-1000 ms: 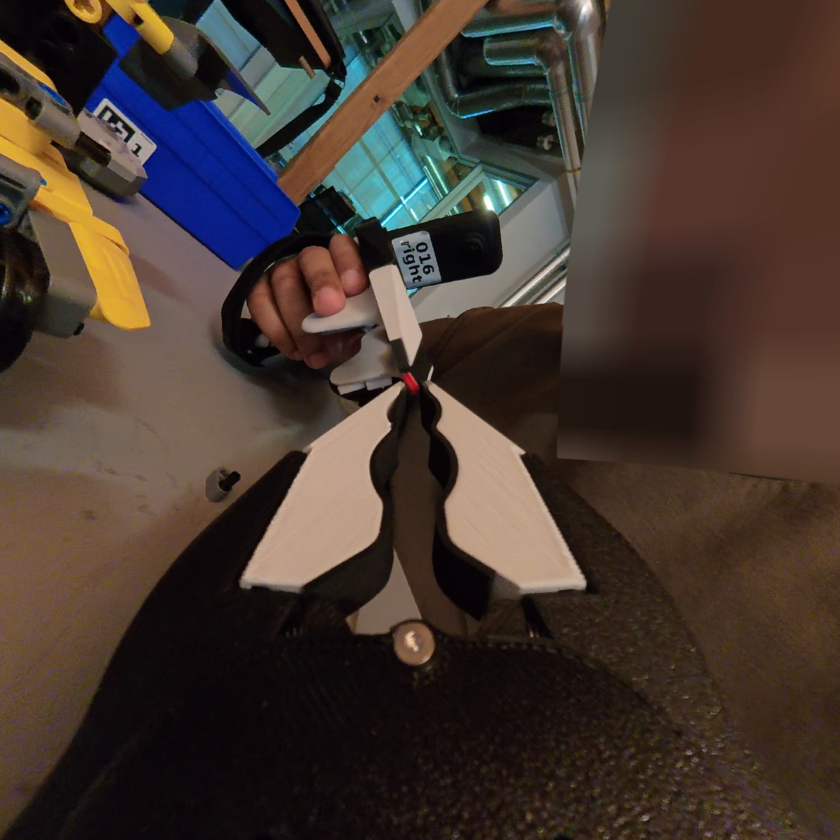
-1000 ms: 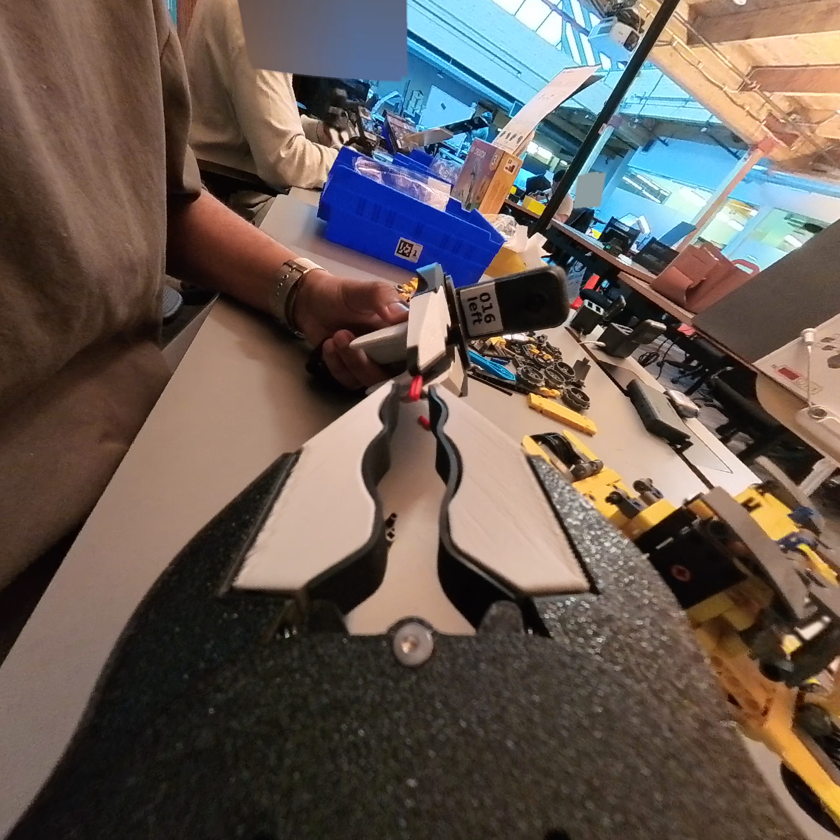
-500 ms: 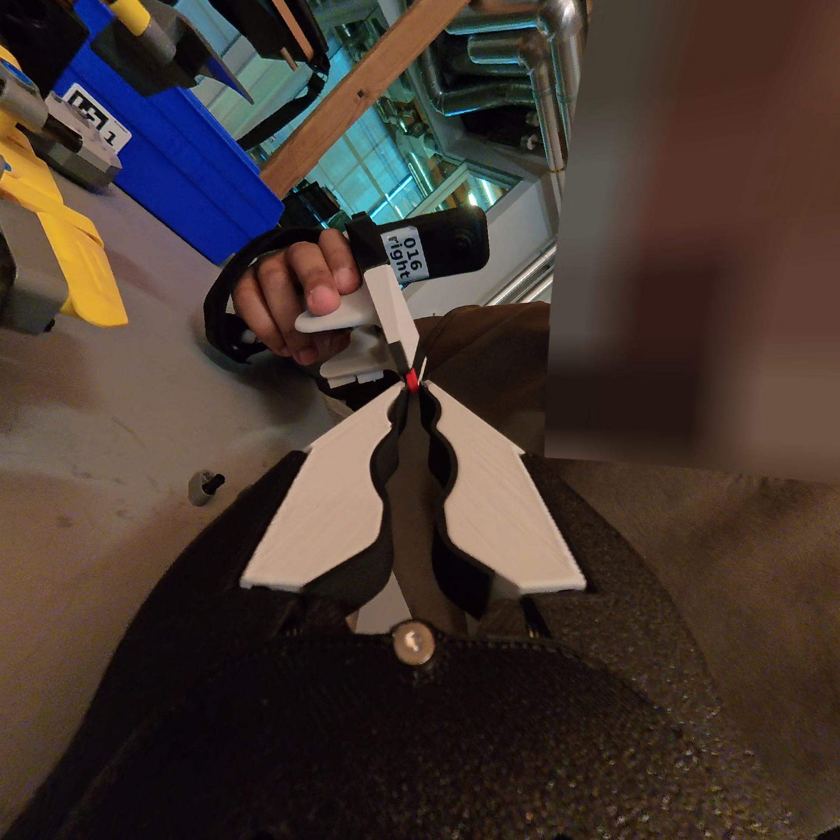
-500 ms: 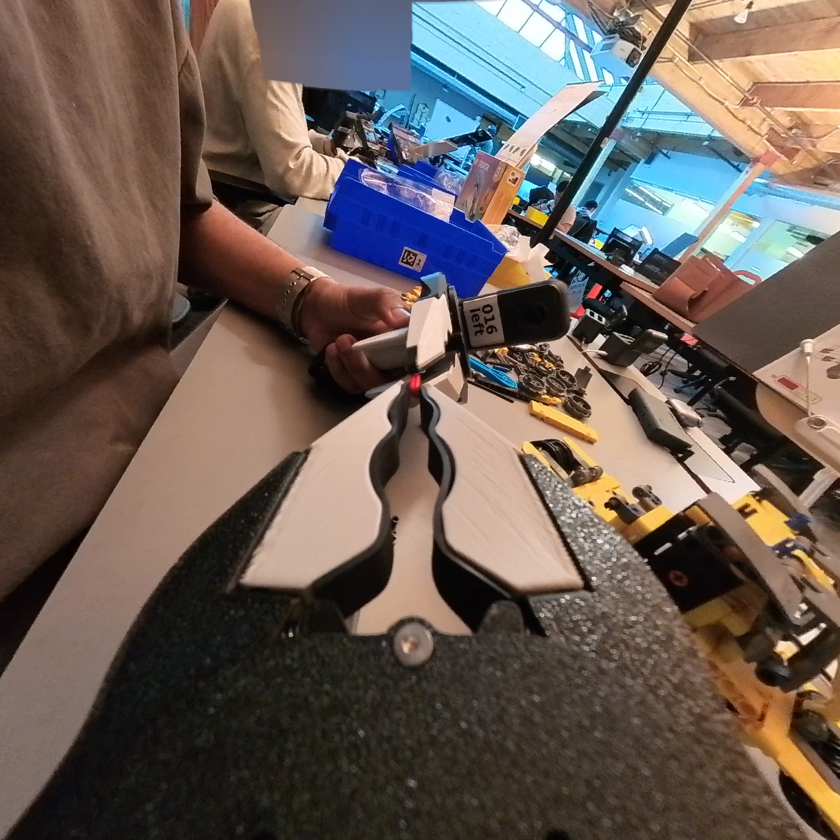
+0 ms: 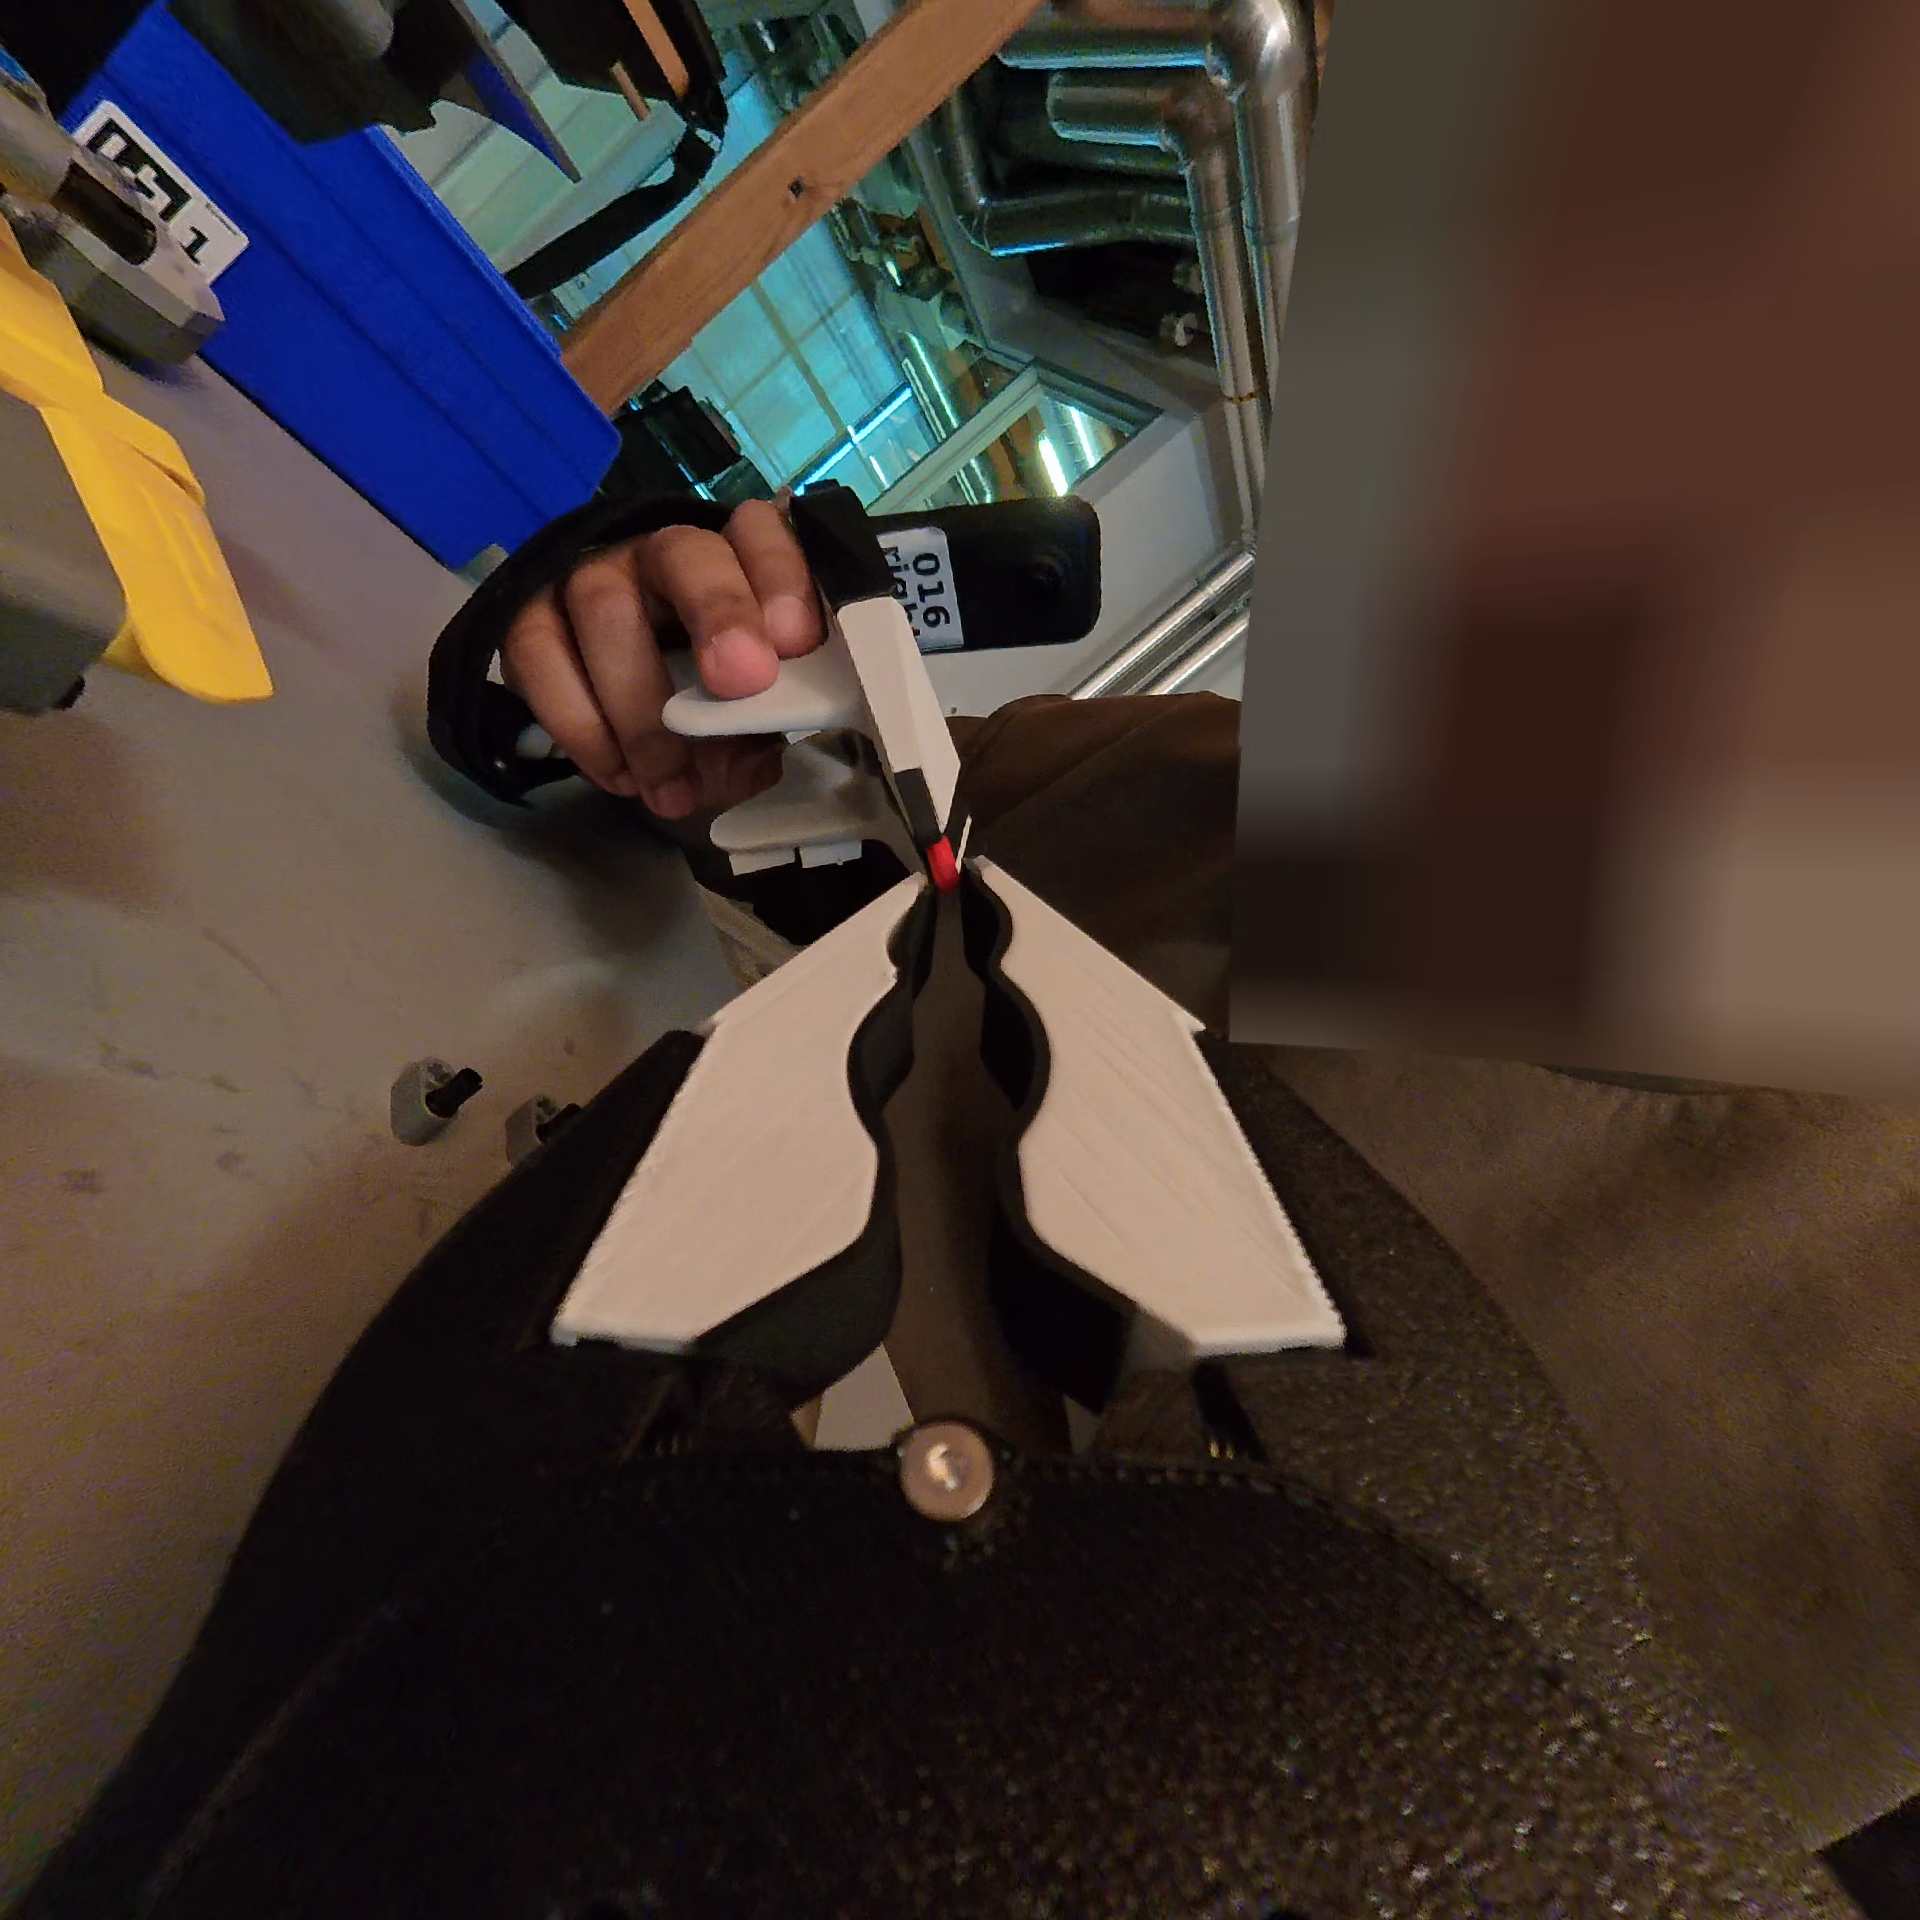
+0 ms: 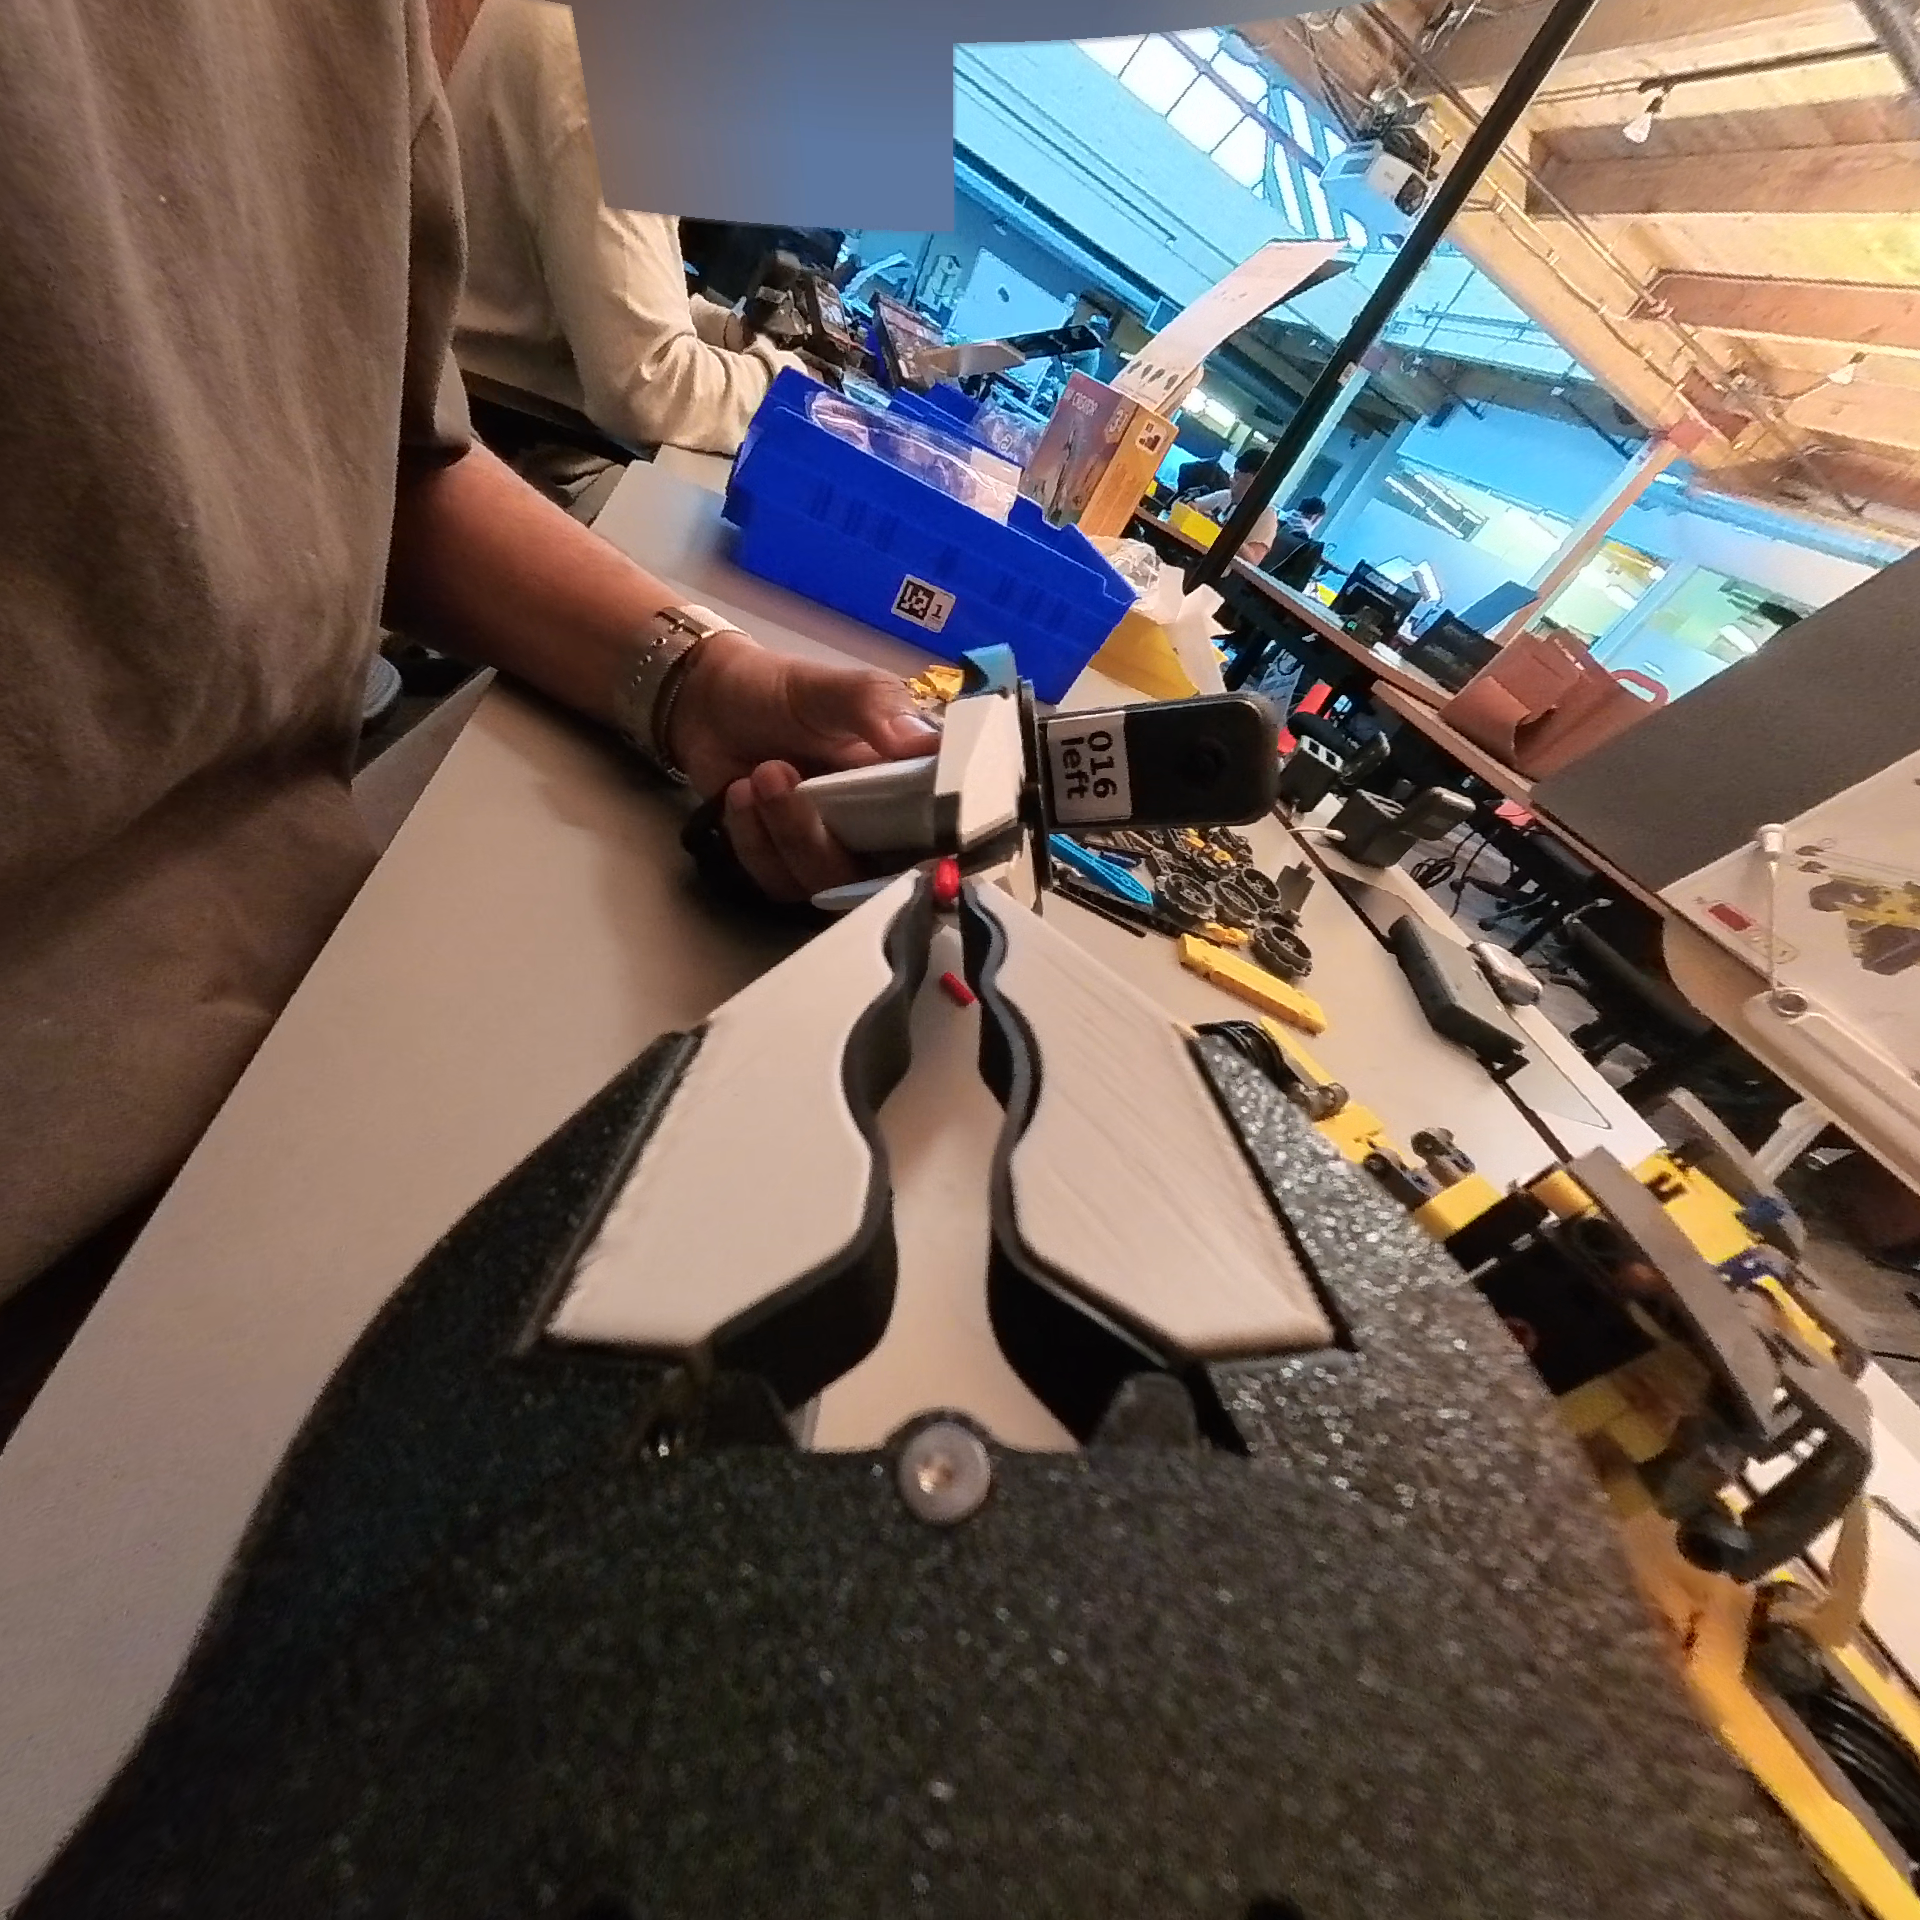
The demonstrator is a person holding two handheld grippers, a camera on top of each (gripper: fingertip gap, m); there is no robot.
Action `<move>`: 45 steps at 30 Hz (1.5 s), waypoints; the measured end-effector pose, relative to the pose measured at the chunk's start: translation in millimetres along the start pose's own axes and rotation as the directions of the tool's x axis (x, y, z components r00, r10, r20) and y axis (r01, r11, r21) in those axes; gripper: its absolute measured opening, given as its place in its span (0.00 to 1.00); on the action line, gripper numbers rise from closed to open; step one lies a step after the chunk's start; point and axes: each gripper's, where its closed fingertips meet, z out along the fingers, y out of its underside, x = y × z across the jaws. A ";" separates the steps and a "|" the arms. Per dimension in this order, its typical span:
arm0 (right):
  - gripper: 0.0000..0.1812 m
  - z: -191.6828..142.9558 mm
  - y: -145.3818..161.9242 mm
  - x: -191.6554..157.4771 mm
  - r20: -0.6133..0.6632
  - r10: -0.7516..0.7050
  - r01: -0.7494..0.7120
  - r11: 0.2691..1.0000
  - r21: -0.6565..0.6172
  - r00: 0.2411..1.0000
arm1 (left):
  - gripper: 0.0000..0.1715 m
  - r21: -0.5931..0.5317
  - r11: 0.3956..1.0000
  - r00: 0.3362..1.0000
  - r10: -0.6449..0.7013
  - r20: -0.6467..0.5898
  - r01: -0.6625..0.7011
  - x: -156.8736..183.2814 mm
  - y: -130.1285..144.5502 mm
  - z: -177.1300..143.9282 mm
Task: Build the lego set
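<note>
My left gripper (image 5: 948,889) and my right gripper (image 6: 942,906) point at each other, tip to tip, above a grey table (image 6: 436,1018). A small red pin (image 5: 943,864) sits between both pairs of fingertips; it also shows in the right wrist view (image 6: 943,881). Both grippers' jaws are closed narrowly on it. A hand holds each gripper's handle. A second small red pin (image 6: 956,989) lies on the table just under the tips.
A blue bin (image 6: 914,561) stands at the back. A yellow and black brick vehicle (image 6: 1662,1299) is on the right. Black wheels (image 6: 1226,894) and a yellow beam (image 6: 1252,977) lie mid-table. Two grey connectors (image 5: 431,1096) lie left. A person's torso is close by.
My right gripper's jaws have narrowed onto the red pin held at my left gripper's tips. Both grippers have shifted slightly; the blue bin and yellow model slid left in the left wrist view.
</note>
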 end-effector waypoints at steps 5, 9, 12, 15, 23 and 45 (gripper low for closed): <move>0.03 0.6 0.4 -1.3 0.008 0.005 -0.005 1.000 -0.001 1.000 | 0.00 -0.001 1.000 1.000 -0.004 0.004 0.004 -0.9 0.3 0.3; 0.02 0.5 1.1 -1.5 0.012 0.008 -0.008 1.000 -0.007 1.000 | 0.00 -0.004 1.000 1.000 -0.005 0.006 0.005 -1.3 0.9 0.7; 0.02 0.1 1.1 -1.4 0.017 0.017 -0.017 1.000 -0.011 1.000 | 0.00 -0.006 1.000 1.000 -0.003 0.008 0.003 -1.4 1.3 1.3; 0.02 -0.8 0.7 -0.6 0.021 0.032 -0.032 0.999 -0.012 0.999 | 0.00 -0.005 1.000 0.999 0.020 0.030 -0.020 -2.3 0.9 2.2; 0.02 -9.6 27.2 26.0 -0.022 0.222 -0.223 0.970 -0.102 0.975 | 0.16 -0.077 0.956 0.893 0.292 0.343 -0.283 -20.7 -8.5 -9.7; 0.02 -9.5 98.2 -14.9 0.061 0.404 -0.176 0.523 -0.834 0.913 | 0.07 -0.617 0.769 0.460 0.614 0.641 -0.168 -100.0 38.6 -29.7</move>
